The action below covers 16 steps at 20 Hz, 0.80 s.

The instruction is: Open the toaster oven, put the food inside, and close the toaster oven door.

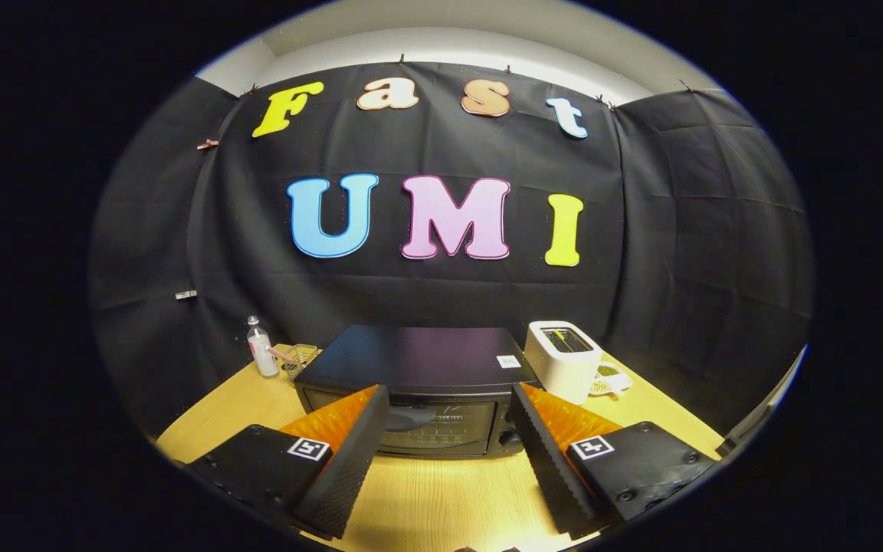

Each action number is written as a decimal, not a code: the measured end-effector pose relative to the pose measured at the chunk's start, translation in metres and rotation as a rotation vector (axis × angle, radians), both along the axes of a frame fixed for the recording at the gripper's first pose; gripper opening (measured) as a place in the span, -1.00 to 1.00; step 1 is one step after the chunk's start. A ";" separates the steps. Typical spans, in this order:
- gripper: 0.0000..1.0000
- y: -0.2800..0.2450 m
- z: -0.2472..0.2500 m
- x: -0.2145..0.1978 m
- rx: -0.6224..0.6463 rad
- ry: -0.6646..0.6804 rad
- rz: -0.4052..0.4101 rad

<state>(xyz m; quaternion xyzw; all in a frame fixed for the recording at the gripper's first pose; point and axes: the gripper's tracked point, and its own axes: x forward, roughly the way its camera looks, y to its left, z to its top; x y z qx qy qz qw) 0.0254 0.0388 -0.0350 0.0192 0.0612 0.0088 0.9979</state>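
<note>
A black toaster oven (418, 360) stands on the wooden table (441, 491), its glass door (434, 429) shut and facing me. My gripper (449, 399) is open, its two fingers spread wide just in front of the door, one near each side of the oven's front. Nothing is between the fingers. A dark knob (509, 440) sits at the right of the oven front, close to the right finger. I cannot make out the food.
A white pop-up toaster (564, 359) stands right of the oven, with a small white dish (610, 379) beside it. Left of the oven are a small clear bottle (260, 349) and a wire basket (300, 359). Black cloth walls close the booth behind.
</note>
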 end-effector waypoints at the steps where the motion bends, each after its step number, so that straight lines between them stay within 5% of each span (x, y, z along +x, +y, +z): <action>1: 0.95 0.002 0.001 0.000 -0.001 -0.001 0.002; 16: 0.96 0.044 -0.048 0.083 -0.017 0.146 -0.006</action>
